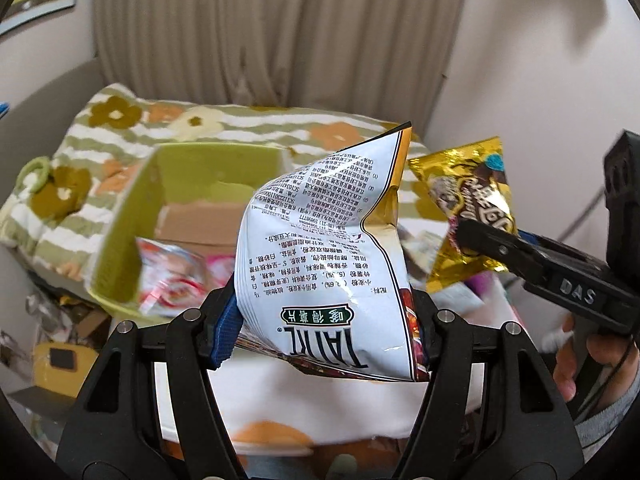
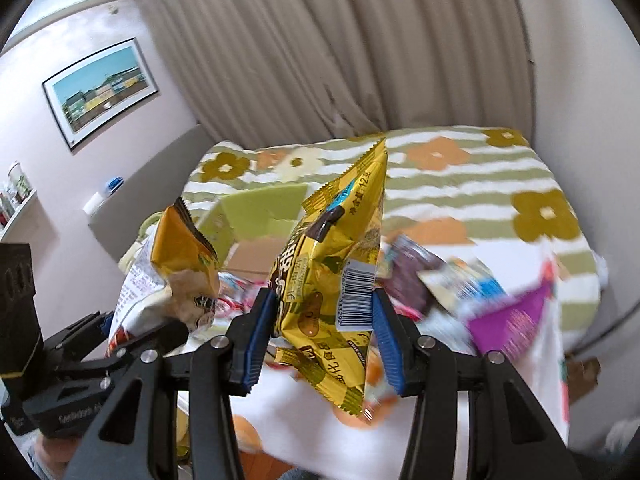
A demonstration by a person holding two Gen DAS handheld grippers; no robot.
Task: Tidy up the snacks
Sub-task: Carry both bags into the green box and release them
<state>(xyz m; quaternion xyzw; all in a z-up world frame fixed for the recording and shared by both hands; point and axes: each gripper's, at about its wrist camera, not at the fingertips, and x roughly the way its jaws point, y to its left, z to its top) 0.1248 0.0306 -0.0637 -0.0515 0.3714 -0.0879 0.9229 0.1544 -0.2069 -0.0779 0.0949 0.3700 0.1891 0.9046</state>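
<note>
Left gripper (image 1: 326,334) clamps a white chip bag (image 1: 324,264) above the bed (image 1: 240,124), just before the green box (image 1: 132,216). Right gripper (image 2: 320,336) pinches a gold snack bag (image 2: 340,264) beside it, over scattered packets (image 2: 508,320).

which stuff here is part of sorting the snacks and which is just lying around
Part of the job:
white chip bag in the left claw
gold snack bag in the right claw
green box
loose packets

Just there:
flowered blanket
curtain
framed picture
</note>
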